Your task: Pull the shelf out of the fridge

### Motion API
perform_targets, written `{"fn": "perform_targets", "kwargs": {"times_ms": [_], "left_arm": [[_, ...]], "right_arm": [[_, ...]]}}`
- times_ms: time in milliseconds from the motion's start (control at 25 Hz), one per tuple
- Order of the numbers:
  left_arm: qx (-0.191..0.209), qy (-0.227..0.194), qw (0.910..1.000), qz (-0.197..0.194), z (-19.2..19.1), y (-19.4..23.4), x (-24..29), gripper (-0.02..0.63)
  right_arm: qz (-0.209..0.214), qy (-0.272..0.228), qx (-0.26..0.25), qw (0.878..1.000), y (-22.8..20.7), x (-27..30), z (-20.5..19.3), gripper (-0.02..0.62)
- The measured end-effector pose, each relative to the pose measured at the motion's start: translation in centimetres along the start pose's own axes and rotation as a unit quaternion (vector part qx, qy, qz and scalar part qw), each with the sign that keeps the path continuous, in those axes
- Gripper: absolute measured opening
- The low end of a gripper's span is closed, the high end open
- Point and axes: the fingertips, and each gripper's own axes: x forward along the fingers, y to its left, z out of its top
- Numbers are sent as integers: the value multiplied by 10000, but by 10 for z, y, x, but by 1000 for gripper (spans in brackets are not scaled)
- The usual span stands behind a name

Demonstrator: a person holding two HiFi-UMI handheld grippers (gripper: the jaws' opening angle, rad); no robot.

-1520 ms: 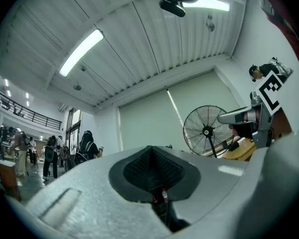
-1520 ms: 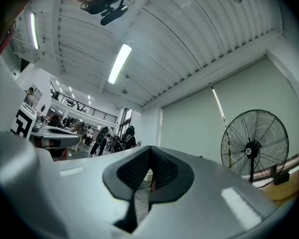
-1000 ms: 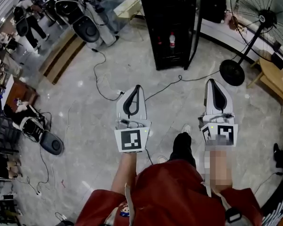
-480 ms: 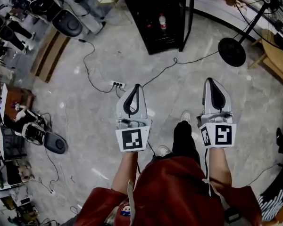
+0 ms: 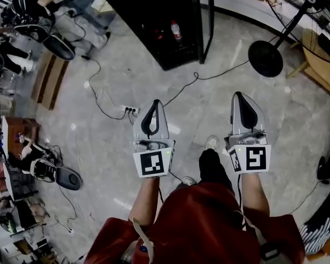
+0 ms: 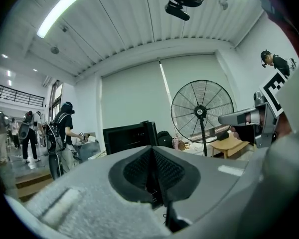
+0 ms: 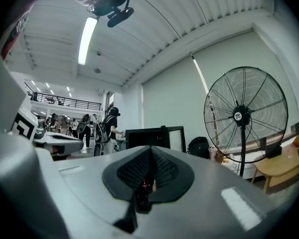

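The black fridge [image 5: 148, 15] stands on the floor with its door [image 5: 206, 21] swung open, and the shelf [image 5: 170, 40] sits inside it, dim, with a bottle [image 5: 176, 31] on it. Well short of the fridge's open front, the left claw [image 5: 155, 105] and the right claw [image 5: 237, 97] are held side by side pointing toward it, each with its jaws pressed together on nothing. A standing fan [image 5: 265, 58] is just beside the fridge's door, and a power strip [image 5: 129, 110] lies between the fridge and the left claw.
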Motion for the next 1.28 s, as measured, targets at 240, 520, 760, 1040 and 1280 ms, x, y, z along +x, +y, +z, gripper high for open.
{"fn": "perform_targets", "kwargs": {"times_ms": [240,520,760,1040,1280], "left_arm": [[104,4,9999,-20,24,-16,62,-3],[128,-275,9995,69,47,-21,106,-3],[131,-382,9990,167,57,-15,131,-3],[-8,-414,9986,333,44,15,150,-3],[-84,-571,9973,461,41,67,176,-3]], "right_arm": [[0,-81,41,10000,-47,40,10,-3],[105,-311,-31,9995,-81,78,32,-3],[190,-409,-49,9990,-92,105,42,-3],[312,-481,-188,9982,-79,145,41,-3],[467,-476,-400,9970,-48,198,47,-3]]}}
